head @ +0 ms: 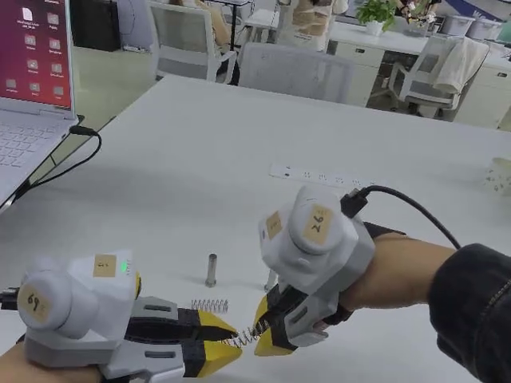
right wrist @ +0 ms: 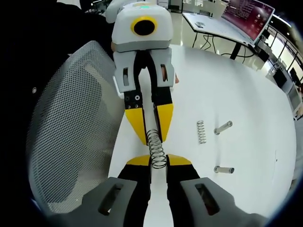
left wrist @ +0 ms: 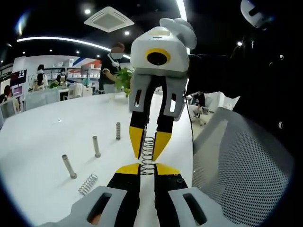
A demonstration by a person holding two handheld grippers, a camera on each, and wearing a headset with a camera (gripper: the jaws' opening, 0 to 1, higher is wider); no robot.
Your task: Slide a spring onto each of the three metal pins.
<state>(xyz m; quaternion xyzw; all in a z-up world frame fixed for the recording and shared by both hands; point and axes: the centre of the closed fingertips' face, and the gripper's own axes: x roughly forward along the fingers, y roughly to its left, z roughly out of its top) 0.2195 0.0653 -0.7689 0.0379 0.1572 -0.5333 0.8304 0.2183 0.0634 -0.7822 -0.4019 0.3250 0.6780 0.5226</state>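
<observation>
Near the front edge of the smooth white worktop (head: 200, 159), the left gripper (head: 231, 345) has its yellow-tipped fingers (left wrist: 127, 169) closed on one end of a coiled wire spring (head: 247, 335). A second spring (head: 209, 304) lies loose beside three upright cylindrical metal pins (left wrist: 96, 146). The right gripper (head: 264, 330) pinches the held spring's other end.

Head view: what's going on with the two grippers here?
One spring is pinched between both grippers: the left gripper holds one end, the right gripper the other. A second spring lies loose on the white table near the three upright metal pins. All three pins are bare, so no spring is on yet.
</observation>
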